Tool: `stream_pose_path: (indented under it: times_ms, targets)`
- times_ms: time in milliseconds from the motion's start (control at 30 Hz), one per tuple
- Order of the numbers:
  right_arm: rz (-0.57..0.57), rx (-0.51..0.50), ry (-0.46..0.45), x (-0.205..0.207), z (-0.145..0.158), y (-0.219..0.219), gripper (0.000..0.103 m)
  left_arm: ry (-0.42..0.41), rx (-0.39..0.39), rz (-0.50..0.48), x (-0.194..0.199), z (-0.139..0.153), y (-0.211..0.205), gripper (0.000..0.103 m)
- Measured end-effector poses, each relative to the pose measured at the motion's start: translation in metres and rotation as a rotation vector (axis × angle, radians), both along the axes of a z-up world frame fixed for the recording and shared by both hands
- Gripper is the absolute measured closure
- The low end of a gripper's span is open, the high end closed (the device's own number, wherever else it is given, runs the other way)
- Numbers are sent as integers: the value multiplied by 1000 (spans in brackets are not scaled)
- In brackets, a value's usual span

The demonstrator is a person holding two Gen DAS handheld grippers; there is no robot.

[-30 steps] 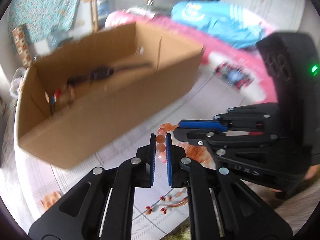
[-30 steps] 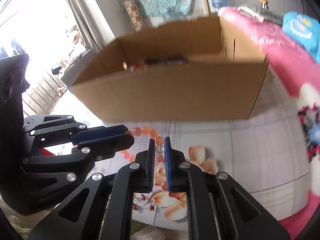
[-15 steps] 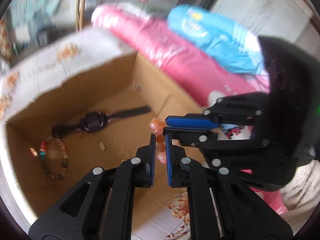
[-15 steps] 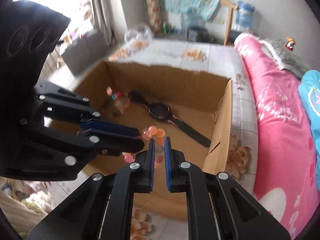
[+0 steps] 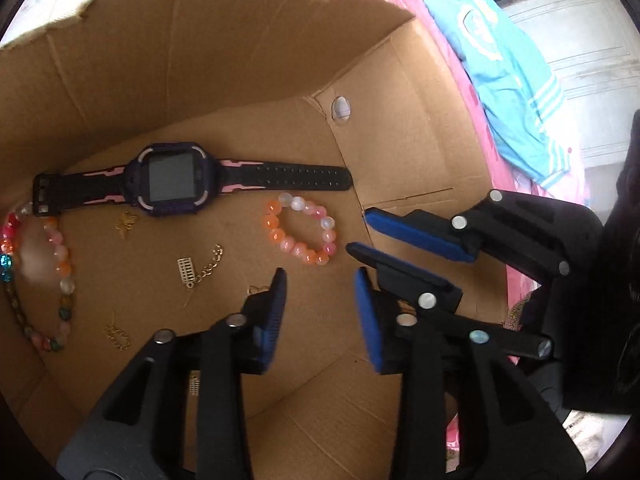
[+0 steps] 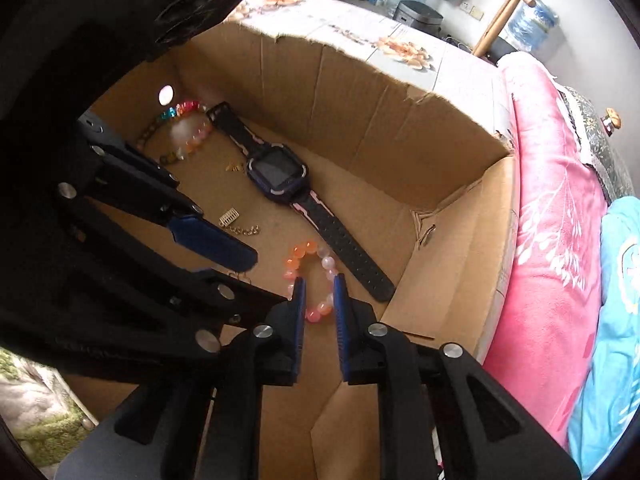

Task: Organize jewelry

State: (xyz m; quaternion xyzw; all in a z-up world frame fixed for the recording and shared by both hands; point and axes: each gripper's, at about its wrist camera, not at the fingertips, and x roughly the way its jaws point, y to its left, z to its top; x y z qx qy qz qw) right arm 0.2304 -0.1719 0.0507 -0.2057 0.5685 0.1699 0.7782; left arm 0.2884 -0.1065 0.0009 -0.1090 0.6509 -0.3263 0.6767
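Inside the cardboard box [image 5: 248, 80]: orange-and-pink bead bracelet [image 5: 299, 229] lying flat on the box floor, just beside the strap end of the black-and-pink smartwatch [image 5: 172, 179], near the corner with the round hole. Left gripper [image 5: 320, 280] above it, jaws opening, nothing between them, bracelet clear of both pads. Right gripper [image 6: 318, 285] pointing down over the same bracelet, jaws opening, beads seen in the gap but pads not pressing on them. Multicoloured bead bracelet [image 5: 36, 276] against the far side wall; small gold chain pieces [image 5: 200, 266] scattered between. Pink blanket [image 6: 552, 240] beside the box.
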Motion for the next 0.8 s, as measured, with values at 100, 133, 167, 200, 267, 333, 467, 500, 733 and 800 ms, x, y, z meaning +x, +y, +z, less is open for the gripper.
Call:
stream_pose_path:
  times_ms: [100, 133, 167, 200, 267, 333, 467, 500, 733, 800]
  targets:
    - [-29, 54, -46, -3, 17, -9, 78, -43, -3, 13, -6, 12, 10, 65]
    - [-45, 82, -69, -7, 27, -13, 76, -68, -9, 18, -9, 21, 14, 63]
    - [-65, 107, -96, -12, 38, -17, 74, -100, -14, 23, -16, 30, 19, 60]
    - [-81, 130, -120, -16, 47, -20, 69, -149, -6, 23, -25, 43, 24, 58]
    - [-112, 208, -181, -34, 71, -28, 60, -259, 17, 24, -45, 69, 34, 46]
    - [-156, 278, -266, -59, 98, -36, 46, -374, 31, 27, -68, 96, 46, 34]
    - [-196, 386, -386, -110, 128, -40, 27, -567, 42, 78, -113, 136, 77, 16]
    - [-199, 398, -401, -118, 129, -40, 24, -601, 55, 112, -127, 142, 88, 15]
    - [-310, 398, -443, -165, 111, -30, 11, -680, 213, 374, -181, 148, 140, 9]
    - [-350, 371, -447, -171, 105, -28, 10, -684, 249, 436, -190, 143, 151, 9]
